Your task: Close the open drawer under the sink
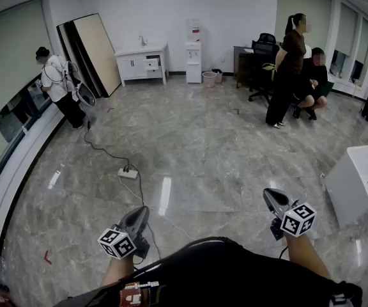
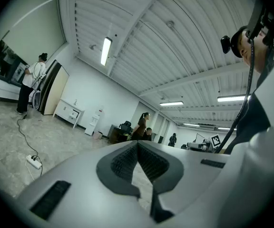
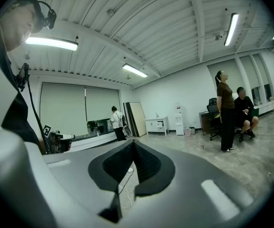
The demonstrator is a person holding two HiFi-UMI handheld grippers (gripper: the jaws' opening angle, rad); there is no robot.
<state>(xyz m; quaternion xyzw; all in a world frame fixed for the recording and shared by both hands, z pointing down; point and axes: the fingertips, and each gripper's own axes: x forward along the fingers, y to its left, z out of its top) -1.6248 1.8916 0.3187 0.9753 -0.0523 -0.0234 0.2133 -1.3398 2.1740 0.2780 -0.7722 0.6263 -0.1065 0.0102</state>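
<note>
The white sink cabinet (image 1: 133, 63) stands against the far wall, with one drawer (image 1: 152, 63) on its right side pulled out. It also shows small and distant in the left gripper view (image 2: 70, 112) and the right gripper view (image 3: 157, 125). Both grippers are held low in front of the person, far from the cabinet across the floor. My left gripper (image 1: 142, 211) (image 2: 137, 143) is shut with nothing in it. My right gripper (image 1: 268, 194) (image 3: 133, 141) has its pads together at the tips and holds nothing.
A power strip (image 1: 128, 173) with a trailing cable lies on the floor between me and the cabinet. A person (image 1: 59, 85) stands at the left counter, two more (image 1: 289, 69) by a desk at the right. A white box (image 1: 363, 181) sits near right.
</note>
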